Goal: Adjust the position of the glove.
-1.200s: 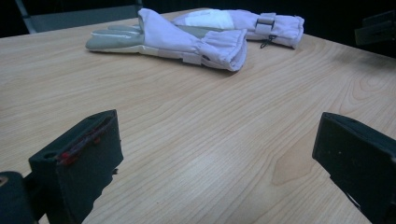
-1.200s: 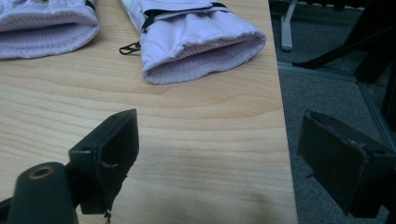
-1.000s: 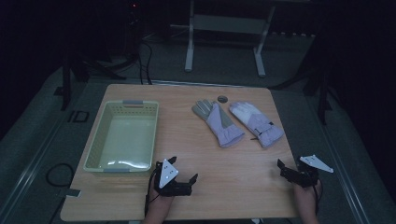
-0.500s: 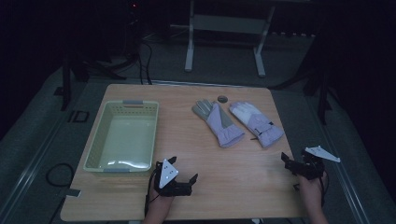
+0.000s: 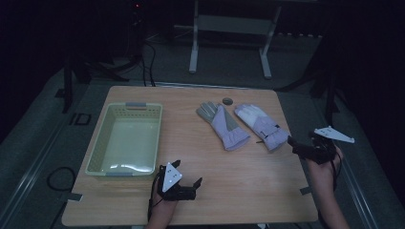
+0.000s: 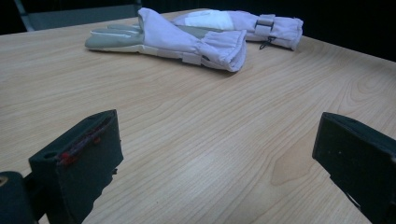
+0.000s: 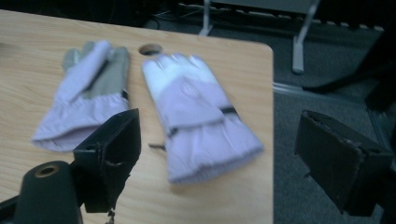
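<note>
The fingers [image 6: 77, 161] of my left gripper [image 5: 187, 183] stand wide apart with nothing but bare wood between them, and the fingers [image 7: 112, 154] of my right gripper [image 5: 300, 145] are just as wide, holding nothing. From largest to smallest, I see the wooden table [image 5: 239, 191] first, with the left gripper low over its near edge, just beside the near right corner of the pale green basket [image 5: 98, 150] on the left half. The right gripper sits at the table's right edge, near the cuff of the right-hand glove [image 5: 261, 125] but apart from it. The two lilac winter gloves lie side by side toward the far right of the table, close together. The left-hand glove [image 5: 223, 125] lies palm side up, showing grey; the right-hand one shows a white patch over its fingers. Each has its long axis running diagonally, fingertips pointing to the far edge and slightly left, cuff toward the near right. In the right gripper view the right-hand glove's cuff opens toward me between the jaws. A small round dark hole [image 5: 228, 100] sits in the tabletop just beyond the gloves' fingertips, between them.
</note>
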`<control>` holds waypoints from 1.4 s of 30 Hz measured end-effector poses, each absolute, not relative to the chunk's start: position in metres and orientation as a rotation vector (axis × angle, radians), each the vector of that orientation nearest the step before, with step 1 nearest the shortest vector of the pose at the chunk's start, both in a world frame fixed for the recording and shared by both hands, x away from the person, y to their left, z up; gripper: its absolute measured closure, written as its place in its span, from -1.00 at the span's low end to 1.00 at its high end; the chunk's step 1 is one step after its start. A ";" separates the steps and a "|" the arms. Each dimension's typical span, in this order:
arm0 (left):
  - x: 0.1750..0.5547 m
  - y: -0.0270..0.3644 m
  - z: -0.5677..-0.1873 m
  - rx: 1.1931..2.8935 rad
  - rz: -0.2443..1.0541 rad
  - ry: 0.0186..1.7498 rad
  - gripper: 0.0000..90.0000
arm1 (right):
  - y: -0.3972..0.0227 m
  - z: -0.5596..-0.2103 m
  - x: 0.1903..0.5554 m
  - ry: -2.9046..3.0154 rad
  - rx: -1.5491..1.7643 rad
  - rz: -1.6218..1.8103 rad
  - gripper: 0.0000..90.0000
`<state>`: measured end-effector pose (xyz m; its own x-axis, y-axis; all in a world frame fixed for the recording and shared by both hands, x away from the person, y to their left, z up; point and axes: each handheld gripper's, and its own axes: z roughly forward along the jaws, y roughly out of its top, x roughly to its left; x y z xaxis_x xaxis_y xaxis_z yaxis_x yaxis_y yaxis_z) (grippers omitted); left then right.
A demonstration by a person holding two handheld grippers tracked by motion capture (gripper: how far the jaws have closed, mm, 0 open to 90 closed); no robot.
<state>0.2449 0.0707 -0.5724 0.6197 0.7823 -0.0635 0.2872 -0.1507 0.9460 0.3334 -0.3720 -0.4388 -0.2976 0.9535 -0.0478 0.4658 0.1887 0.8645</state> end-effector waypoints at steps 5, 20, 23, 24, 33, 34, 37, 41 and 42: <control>0.245 0.071 -0.572 1.721 0.546 0.881 -0.96 | -0.348 -0.425 0.346 1.931 1.242 1.087 -0.73; 0.245 0.071 -0.573 1.720 0.541 0.877 -0.96 | -0.288 -0.415 0.385 2.098 1.100 1.173 -0.36; 0.245 0.071 -0.573 1.719 0.538 0.876 -0.96 | -0.270 -0.420 0.397 2.133 1.081 1.172 -0.30; 0.245 0.071 -0.573 1.719 0.538 0.876 -0.96 | -0.267 -0.421 0.399 2.146 1.080 1.174 -0.29; 0.245 0.072 -0.573 1.716 0.529 0.875 -0.96 | -0.238 -0.443 0.429 2.239 1.100 1.145 -0.17; 0.245 0.072 -0.573 1.715 0.528 0.875 -0.96 | -0.236 -0.446 0.432 2.253 1.103 1.143 -0.13; 0.245 0.072 -0.573 1.715 0.525 0.875 -0.96 | -0.228 -0.458 0.440 2.282 1.131 1.128 -0.09; 0.245 0.072 -0.572 1.718 0.525 0.873 -0.96 | -0.219 -0.467 0.448 2.294 1.133 1.094 -0.07; 0.245 0.072 -0.573 1.718 0.527 0.872 -0.96 | -0.215 -0.473 0.455 2.303 1.139 1.069 -0.05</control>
